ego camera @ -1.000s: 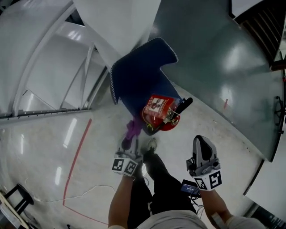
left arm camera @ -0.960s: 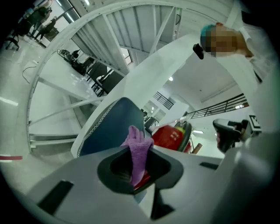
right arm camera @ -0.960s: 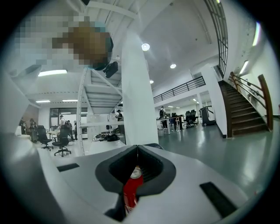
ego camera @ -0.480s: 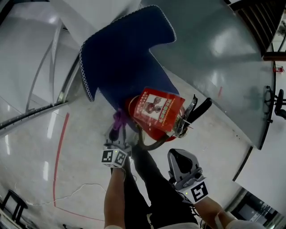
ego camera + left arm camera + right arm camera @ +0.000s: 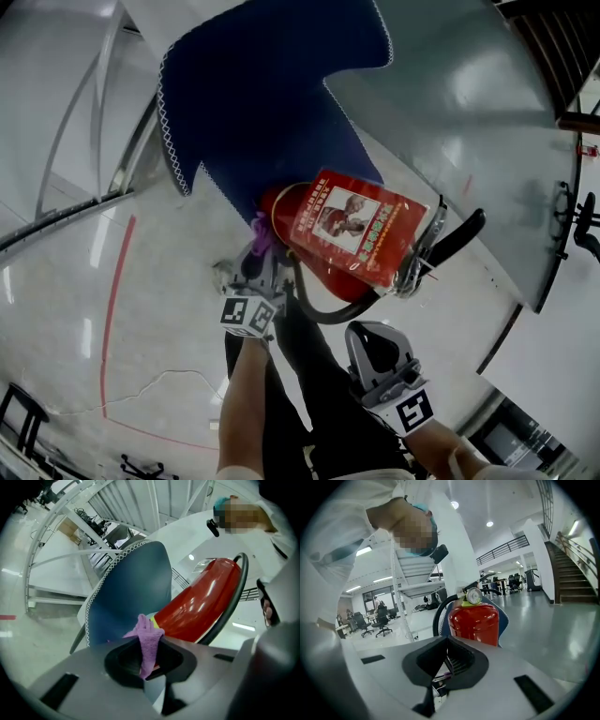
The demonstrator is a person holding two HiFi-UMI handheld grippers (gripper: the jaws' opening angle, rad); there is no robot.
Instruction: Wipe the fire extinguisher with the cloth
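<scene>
Grips the purple cloth (image 5: 148, 637) in the clenched left claw (image 5: 148, 660), just beside the fire extinguisher (image 5: 201, 604) standing before the blue chair (image 5: 253, 103), presumably ready for wiping; holds the right claw (image 5: 447, 660) closed, empty and clear.

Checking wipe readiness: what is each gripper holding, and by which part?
The left gripper pinches the purple cloth at a bunched fold, with its tip poking out past the jaws. The right gripper holds nothing.
</scene>
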